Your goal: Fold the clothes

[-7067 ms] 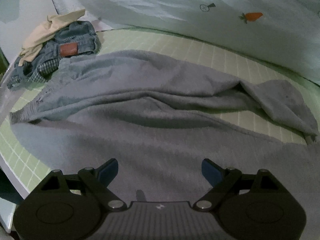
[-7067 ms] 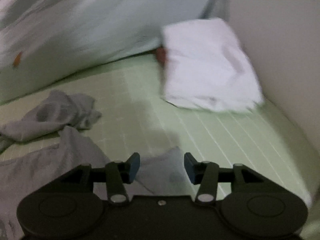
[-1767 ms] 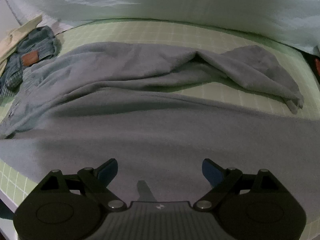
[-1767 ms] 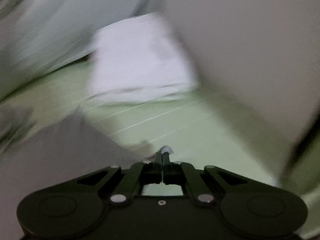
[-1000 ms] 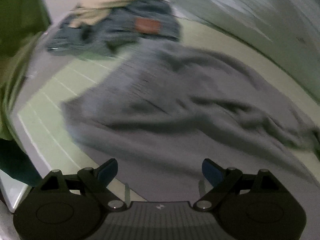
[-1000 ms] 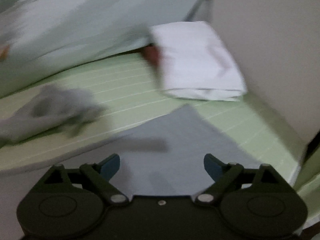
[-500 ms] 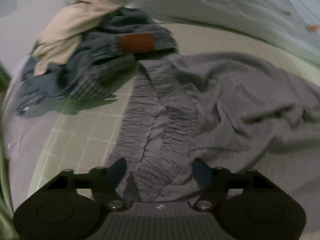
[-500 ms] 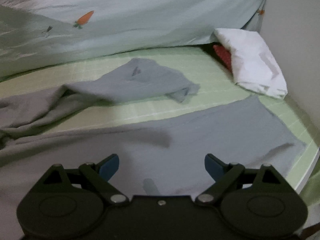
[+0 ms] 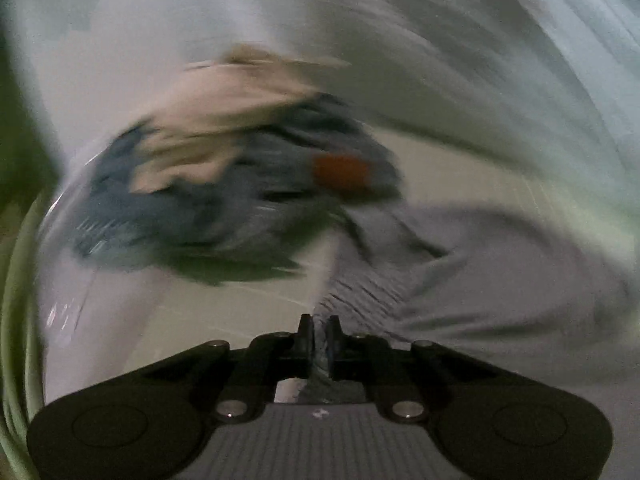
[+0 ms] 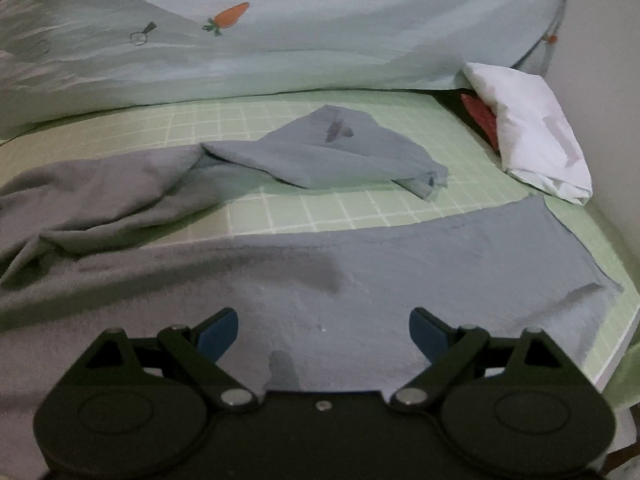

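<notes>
Sweatpants in grey are spread across the green checked mattress, near leg flat along the front edge, far leg crumpled toward the carrot-print duvet. Left gripper is pinched tight on the ribbed waistband, though that view is pretty blurry. Right gripper hangs above the near leg with jaws spread wide, holding nothing. Denim pile sits by the left corner, white pillow at the right edge.

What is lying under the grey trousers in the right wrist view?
The grey trousers lie spread on the green checked sheet, which shows between the two legs and at the bed's right edge. Whatever lies beneath the fabric itself is covered.
</notes>
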Available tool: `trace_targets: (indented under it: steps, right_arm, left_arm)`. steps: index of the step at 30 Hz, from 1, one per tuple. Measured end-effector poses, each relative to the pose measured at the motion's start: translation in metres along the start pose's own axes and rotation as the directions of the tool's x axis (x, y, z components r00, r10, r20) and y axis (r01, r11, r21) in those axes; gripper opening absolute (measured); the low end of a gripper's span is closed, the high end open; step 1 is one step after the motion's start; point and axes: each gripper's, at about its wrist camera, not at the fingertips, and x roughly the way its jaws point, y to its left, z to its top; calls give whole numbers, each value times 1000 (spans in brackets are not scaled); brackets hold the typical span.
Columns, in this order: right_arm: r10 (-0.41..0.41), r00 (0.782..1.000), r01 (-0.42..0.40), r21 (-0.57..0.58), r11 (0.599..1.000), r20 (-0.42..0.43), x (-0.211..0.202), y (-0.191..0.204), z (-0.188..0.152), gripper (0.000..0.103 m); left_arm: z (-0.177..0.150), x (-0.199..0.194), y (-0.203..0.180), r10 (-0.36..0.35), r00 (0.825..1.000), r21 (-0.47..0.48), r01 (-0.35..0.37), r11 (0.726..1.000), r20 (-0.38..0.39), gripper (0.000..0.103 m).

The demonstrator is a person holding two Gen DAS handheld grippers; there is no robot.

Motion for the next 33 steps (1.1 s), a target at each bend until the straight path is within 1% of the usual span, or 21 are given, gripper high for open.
trace_targets:
  steps: [1, 2, 4, 6, 7, 8, 9, 12, 13, 14, 15, 16, 17, 22, 25, 27, 28, 30, 31, 32, 33]
  right_arm:
    - [5, 1000, -5, -7, 1000, -1, 0, 3, 0, 93]
    - [10, 1000, -10, -14, 1000, -3, 1, 6, 0, 93]
    - [19, 1000, -19, -28, 999, -5, 1, 10, 1, 93]
    - [26, 1000, -26, -39, 999, -5, 0, 13, 1, 93]
    - [28, 1000, -28, -40, 999, -6, -1, 13, 1, 93]
    - [29, 1000, -30, -40, 999, -7, -1, 12, 1, 93]
    - [30, 999, -30, -36, 999, -11, -1, 12, 1, 93]
    - [29, 999, -30, -21, 999, -26, 1, 10, 0, 93]
    - [30, 999, -31, -17, 999, -29, 2, 10, 0, 93]
    - [31, 999, -31, -13, 999, -31, 2, 10, 0, 93]
    - [31, 999, -31, -11, 999, -32, 1, 10, -1, 93]
    - [32, 999, -32, -12, 999, -31, 1, 11, -1, 93]
    - [33, 999, -33, -13, 999, -30, 0, 11, -2, 93]
    - [43, 999, -43, -10, 999, -32, 1, 6, -3, 93]
    - [71, 997, -71, 0, 997, -13, 5, -7, 3, 94]
    - [91, 996, -91, 7, 996, 1, 8, -16, 7, 96]
    - [102, 995, -102, 10, 995, 8, 9, -21, 9, 99]
    - [121, 992, -122, 17, 992, 22, 12, -30, 13, 102]
    - [131, 991, -132, 20, 991, 29, 13, -35, 15, 103]
    - [141, 989, -142, 23, 990, 36, 14, -39, 17, 103]
    - [151, 988, -152, 26, 988, 43, 16, -44, 19, 103]
  left_arm:
    - [0, 4, 12, 9, 1000, -71, -9, 997, 1, 23]
    - [-3, 11, 19, 26, 999, -98, -29, 995, -27, 34]
    - [-12, 23, 27, 64, 992, -105, -76, 992, -112, 35]
    - [-21, 25, 33, 56, 986, -119, -76, 990, -158, 52]
    - [-25, 25, 35, 47, 983, -133, -71, 989, -176, 66]
    - [-30, 26, 37, 35, 981, -151, -64, 986, -192, 70]
    - [-34, 27, 37, 21, 978, -165, -56, 985, -208, 70]
    - [-40, 33, 30, 8, 971, -149, -45, 988, -241, 67]
    - [-41, 34, 26, 11, 969, -133, -45, 990, -246, 56]
    - [-43, 35, 23, 15, 968, -117, -46, 992, -251, 38]
    - [-43, 34, 20, 23, 968, -100, -50, 994, -251, 31]
    - [-43, 32, 19, 39, 969, -80, -60, 995, -245, 16]
    - [-43, 30, 19, 54, 968, -65, -72, 995, -245, 12]
    - [-47, 21, 34, 113, 956, -78, -139, 987, -272, 9]
    - [-52, 12, 41, 161, 948, -81, -190, 978, -276, 10]
    - [-52, 8, 37, 185, 945, -69, -211, 975, -270, 17]
    - [-52, 6, 35, 194, 945, -69, -219, 973, -265, 23]
    - [-47, -2, 27, 203, 947, -98, -234, 967, -249, 35]
    - [-43, -5, 21, 205, 951, -112, -235, 965, -234, 55]
    - [-40, -9, 12, 203, 956, -124, -233, 965, -211, 71]
    - [-36, -12, 3, 202, 961, -136, -229, 964, -187, 74]
